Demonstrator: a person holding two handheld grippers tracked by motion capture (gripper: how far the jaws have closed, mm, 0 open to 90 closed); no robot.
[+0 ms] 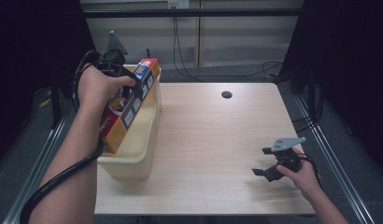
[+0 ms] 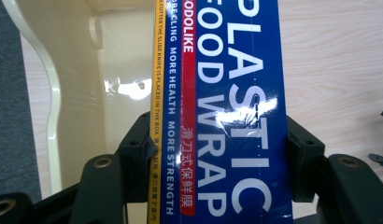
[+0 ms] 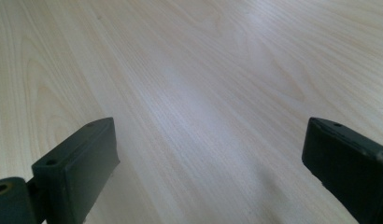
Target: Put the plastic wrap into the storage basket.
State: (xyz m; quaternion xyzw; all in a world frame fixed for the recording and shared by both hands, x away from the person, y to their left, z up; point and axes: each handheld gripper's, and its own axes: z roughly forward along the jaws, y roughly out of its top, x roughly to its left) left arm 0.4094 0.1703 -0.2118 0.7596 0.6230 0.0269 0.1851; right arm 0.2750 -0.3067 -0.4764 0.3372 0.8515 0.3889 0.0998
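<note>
A long blue and yellow box of plastic food wrap (image 1: pixel 129 105) hangs tilted over a cream plastic bin (image 1: pixel 133 161) at the table's left edge. My left gripper (image 1: pixel 129 88) is shut on the box, near its upper half. In the left gripper view both jaws press against the sides of the food wrap box (image 2: pixel 222 116), with the bin's inner wall (image 2: pixel 82 84) behind it. My right gripper (image 1: pixel 264 163) rests low over the table at the front right, open, with nothing between its fingers (image 3: pixel 77 172).
The light wooden table (image 1: pixel 213 135) has a round cable hole (image 1: pixel 226 94) near its far edge. Metal rails run along both sides of the table. Cables hang against the wall behind.
</note>
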